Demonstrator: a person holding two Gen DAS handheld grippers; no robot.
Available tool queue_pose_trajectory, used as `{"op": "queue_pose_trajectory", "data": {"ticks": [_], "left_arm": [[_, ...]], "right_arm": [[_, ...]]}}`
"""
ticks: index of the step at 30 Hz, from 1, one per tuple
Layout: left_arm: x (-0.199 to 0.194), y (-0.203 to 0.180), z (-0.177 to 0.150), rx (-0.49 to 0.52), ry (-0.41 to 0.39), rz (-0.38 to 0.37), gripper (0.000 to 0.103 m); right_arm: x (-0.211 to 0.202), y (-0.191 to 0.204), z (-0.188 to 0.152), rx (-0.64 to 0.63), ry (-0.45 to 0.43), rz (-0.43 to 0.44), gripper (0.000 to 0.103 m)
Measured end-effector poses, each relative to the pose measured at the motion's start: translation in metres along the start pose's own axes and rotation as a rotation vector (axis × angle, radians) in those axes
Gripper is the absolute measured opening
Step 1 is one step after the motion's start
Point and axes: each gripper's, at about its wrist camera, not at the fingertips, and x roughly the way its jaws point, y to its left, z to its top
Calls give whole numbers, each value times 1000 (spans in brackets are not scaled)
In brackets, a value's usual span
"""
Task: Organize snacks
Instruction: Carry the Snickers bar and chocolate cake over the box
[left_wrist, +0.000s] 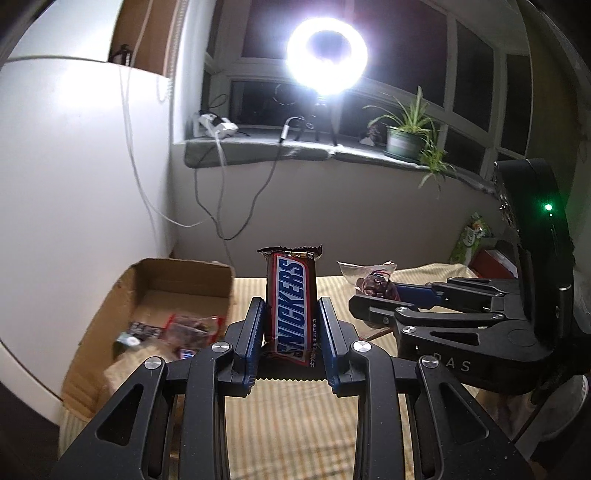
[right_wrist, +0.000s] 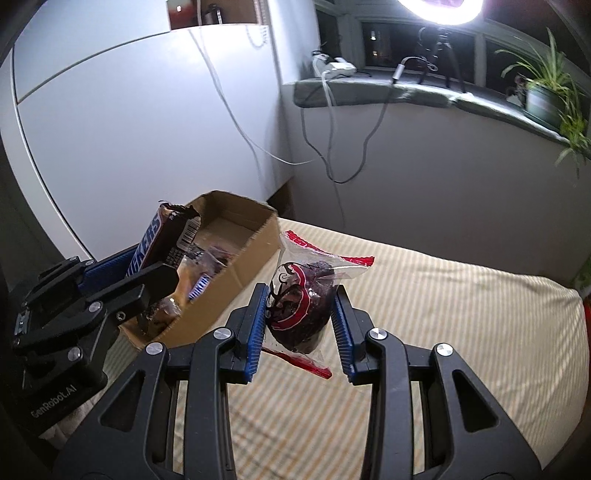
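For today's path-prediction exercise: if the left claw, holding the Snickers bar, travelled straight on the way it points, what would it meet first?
Probably the grey wall below the windowsill. The left claw points over the striped bed, with the cardboard box off to its left. Depth is unclear.

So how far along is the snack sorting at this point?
Partly done. Several wrapped snacks already lie in the cardboard box. In hand: the left gripper holds a Snickers bar upright, and the right gripper holds a clear-wrapped dark snack. Left: both still need dropping in; the striped cloth shows no other loose snacks.

Glossy Snickers wrapper (left_wrist: 291, 306), matt cardboard box (left_wrist: 177, 273), ribbed striped cloth (right_wrist: 424, 306)
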Motion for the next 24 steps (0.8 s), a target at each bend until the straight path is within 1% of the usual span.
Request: {"op": "queue_pose_trajectory", "data": {"ticks": [12,24], "left_arm": [[-6,51,-3,-55,2,75,27],[4,97,-16,-117,49,147,27]], "right_arm": [[37,47,23,-62,16,67,35],[83,78,33,-96,68,136,35]]}}
